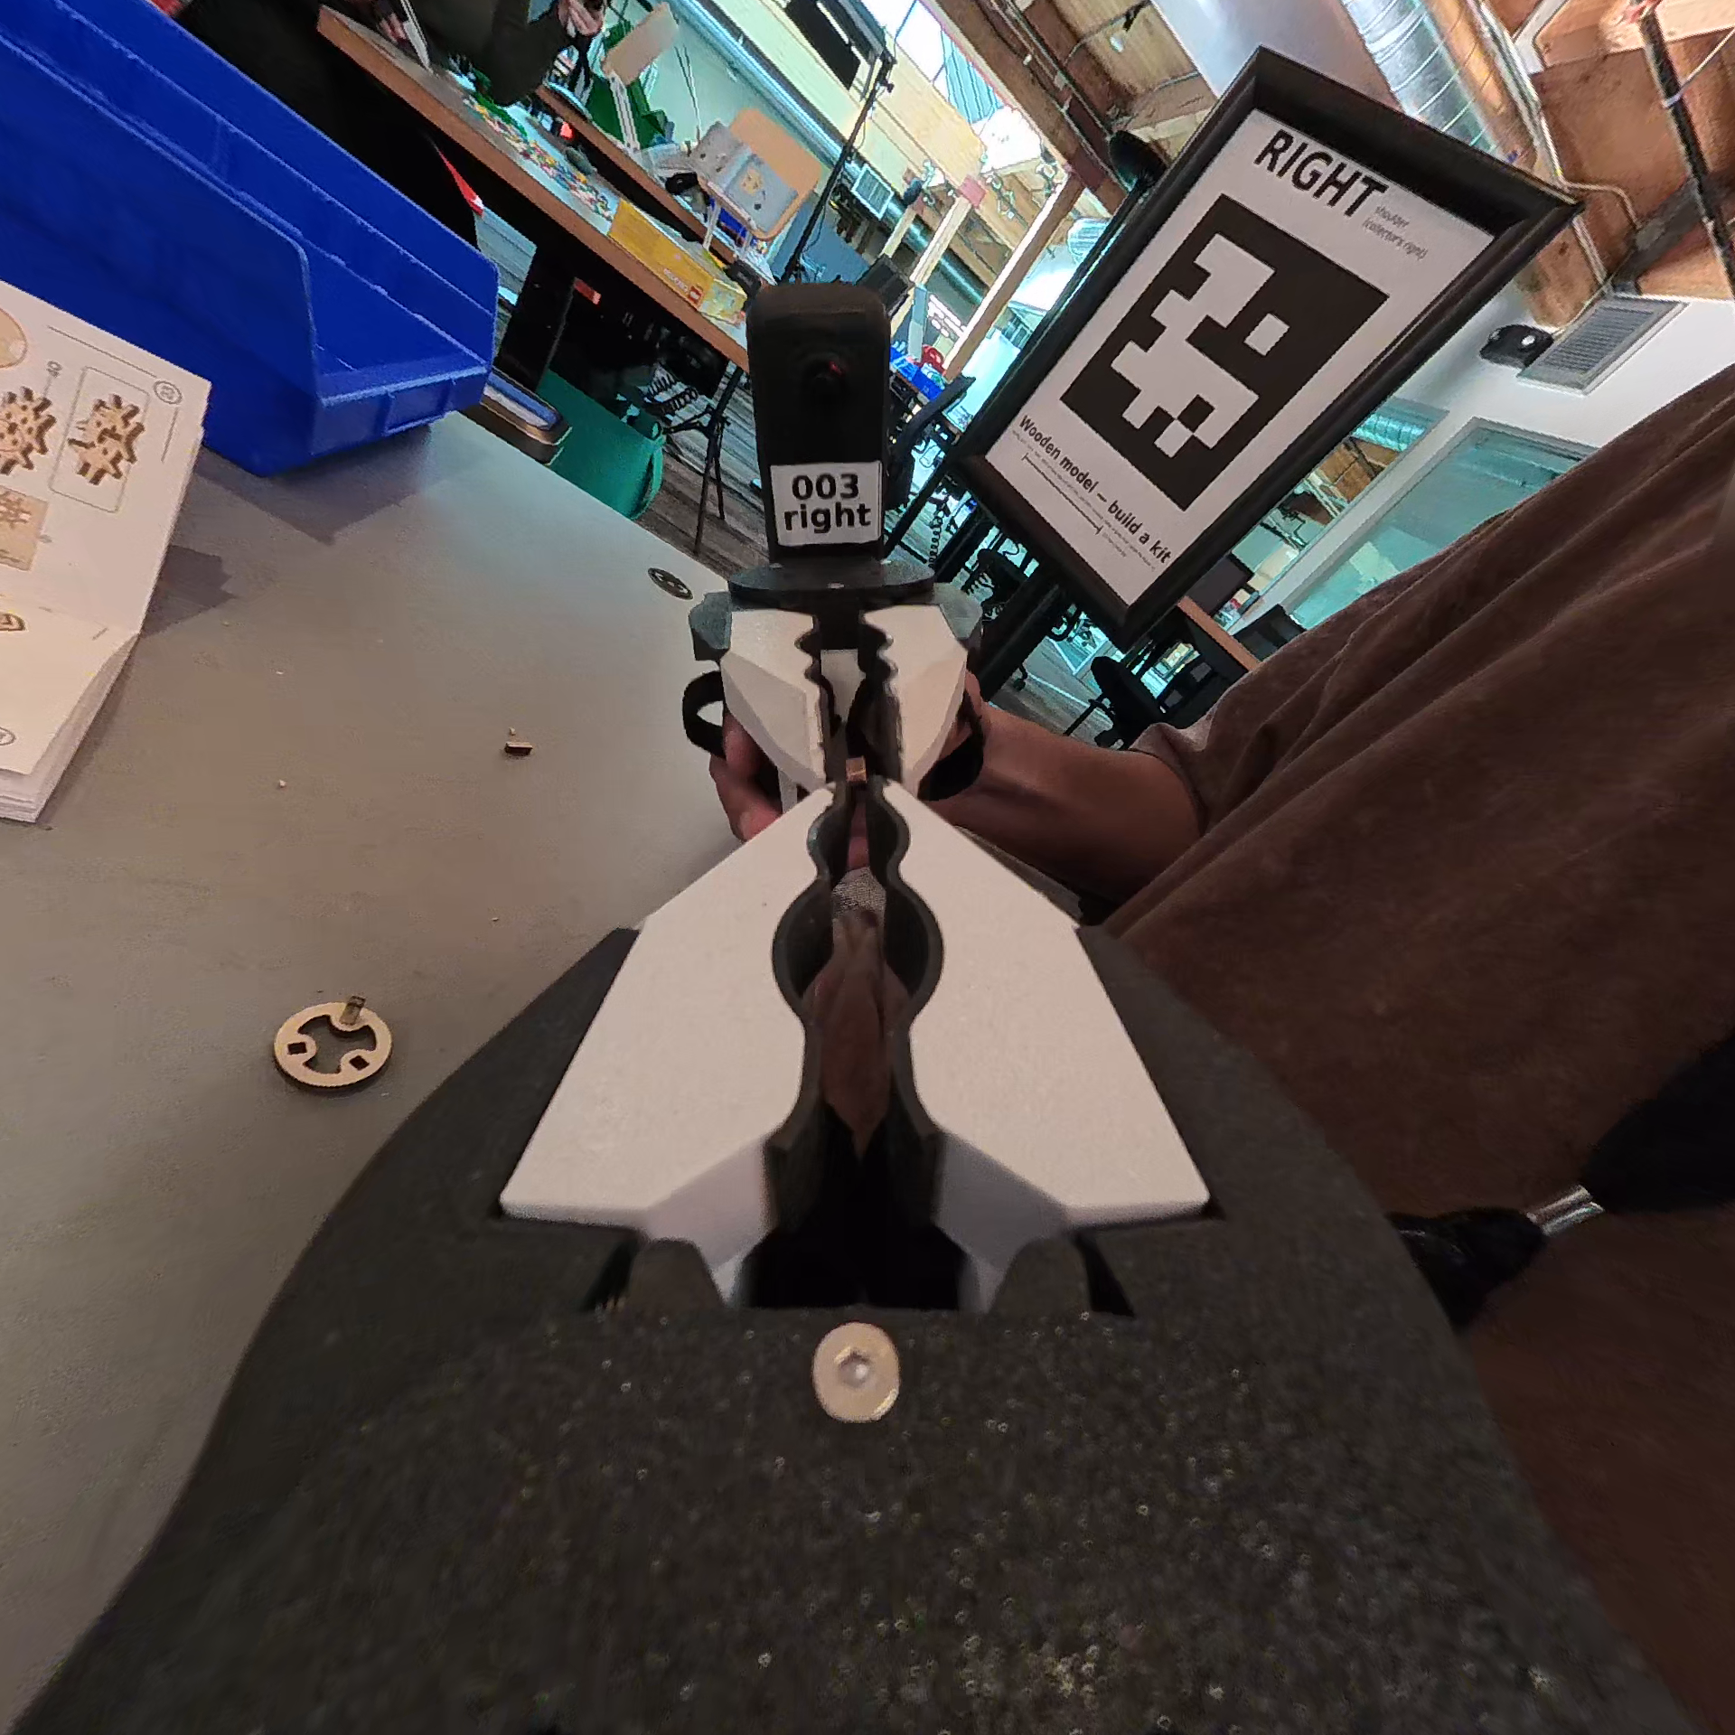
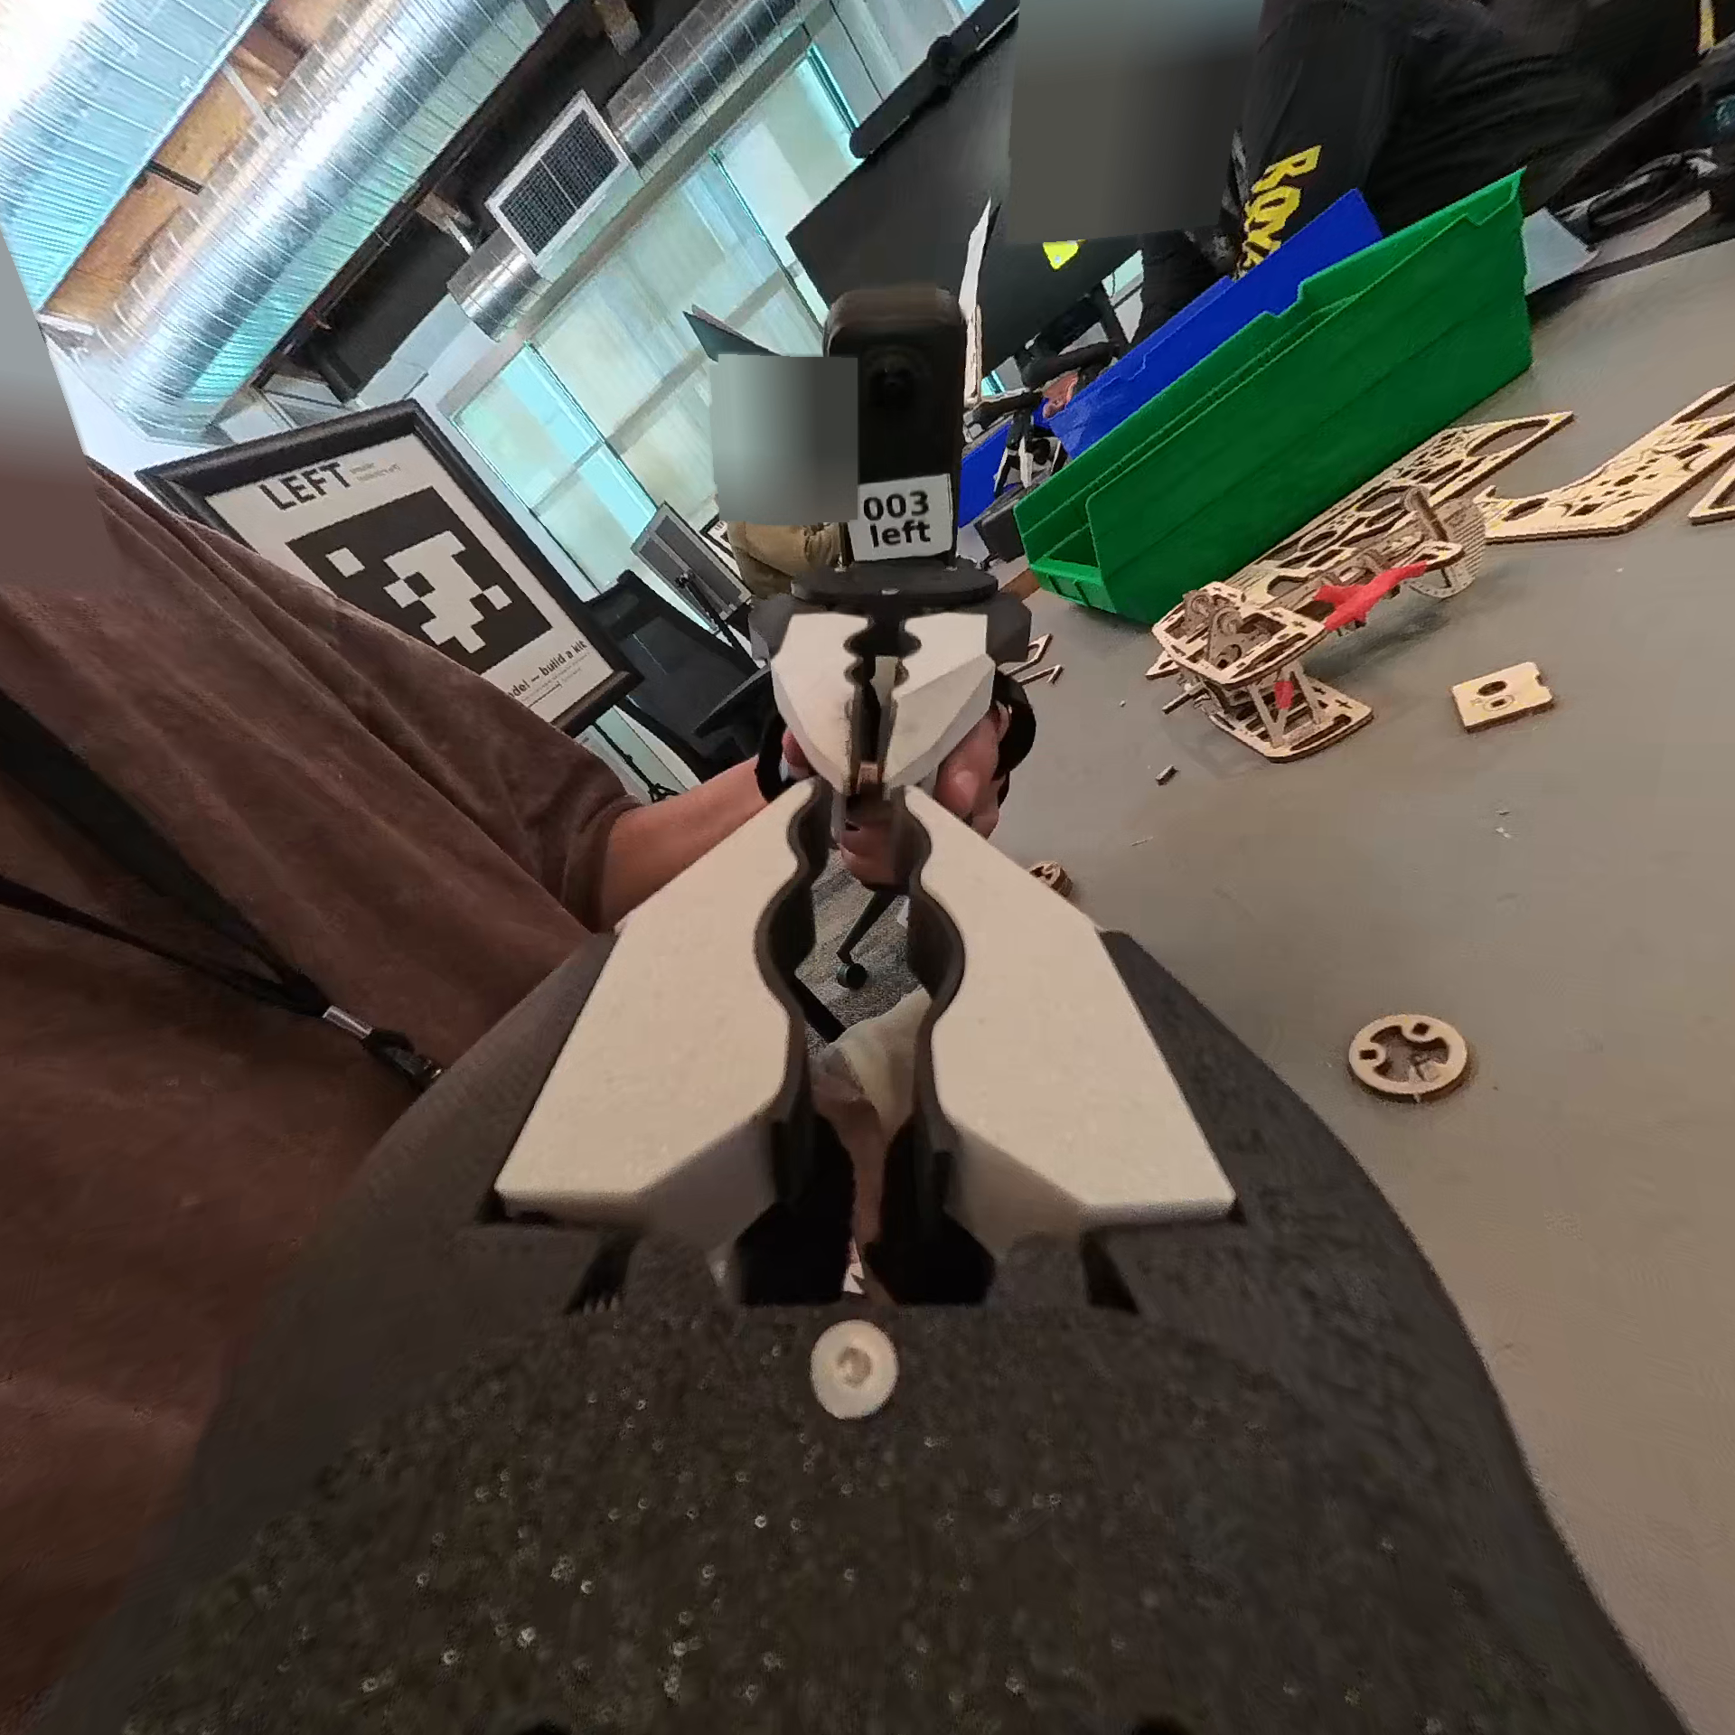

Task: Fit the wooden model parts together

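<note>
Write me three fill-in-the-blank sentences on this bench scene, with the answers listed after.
1. The bin nearest the half-built wooden model is ____ in colour.
2. The wooden disc lies flat on the ____ table.
3. The left gripper and the right gripper point tip to tip, each nearly shut on a small ____ piece.

Answers: green; grey; wooden

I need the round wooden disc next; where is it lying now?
The round wooden disc lies flat on the grey table, left of the left gripper in the left wrist view, below the instruction booklet.
</note>
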### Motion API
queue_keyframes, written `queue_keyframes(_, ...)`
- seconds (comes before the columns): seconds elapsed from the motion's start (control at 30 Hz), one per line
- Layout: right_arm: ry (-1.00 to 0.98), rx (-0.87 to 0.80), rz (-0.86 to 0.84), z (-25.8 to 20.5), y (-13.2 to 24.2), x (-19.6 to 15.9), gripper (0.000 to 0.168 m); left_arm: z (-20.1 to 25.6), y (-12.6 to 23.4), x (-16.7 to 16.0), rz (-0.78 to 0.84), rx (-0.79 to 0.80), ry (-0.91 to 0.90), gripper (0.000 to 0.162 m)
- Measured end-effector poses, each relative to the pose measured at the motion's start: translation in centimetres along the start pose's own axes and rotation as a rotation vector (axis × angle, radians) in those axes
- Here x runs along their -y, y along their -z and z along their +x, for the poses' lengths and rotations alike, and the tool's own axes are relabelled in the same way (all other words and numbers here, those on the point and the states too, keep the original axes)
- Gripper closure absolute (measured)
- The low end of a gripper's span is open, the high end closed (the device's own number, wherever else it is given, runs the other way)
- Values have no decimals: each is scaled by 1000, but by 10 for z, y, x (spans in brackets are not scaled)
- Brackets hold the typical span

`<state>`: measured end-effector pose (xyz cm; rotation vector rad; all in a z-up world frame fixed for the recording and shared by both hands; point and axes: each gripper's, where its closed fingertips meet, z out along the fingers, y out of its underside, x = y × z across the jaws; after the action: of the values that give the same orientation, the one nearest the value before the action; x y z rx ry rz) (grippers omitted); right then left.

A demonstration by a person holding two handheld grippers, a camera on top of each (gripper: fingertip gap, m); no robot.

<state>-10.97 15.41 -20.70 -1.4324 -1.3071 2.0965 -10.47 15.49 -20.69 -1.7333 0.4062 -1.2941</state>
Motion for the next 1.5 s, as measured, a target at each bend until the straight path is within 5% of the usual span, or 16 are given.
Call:
queue_keyframes(0.43, 76, -89, -119, 15, 5, -7, 166, -15, -2, -10, -48, 91, -23, 155)
queue_keyframes(0.6, 377, -358, -552, 76, 27, -21, 166, -90, 9, -45, -274, 538, -136, 134)
queue_keyframes(0.8, 681, -255, -990, 116, 10, -29, 166, -133, 7, -70, -455, 827, -254, 132)
queue_keyframes(0.97, 758, -137, -1252, 135, 9, -49, 166, -141, 6, -77, -487, 896, -280, 139)
queue_keyframes(1.5, 613, -19, -1429, 145, 9, -58, 166, -142, 10, -77, -507, 740, -342, 144)
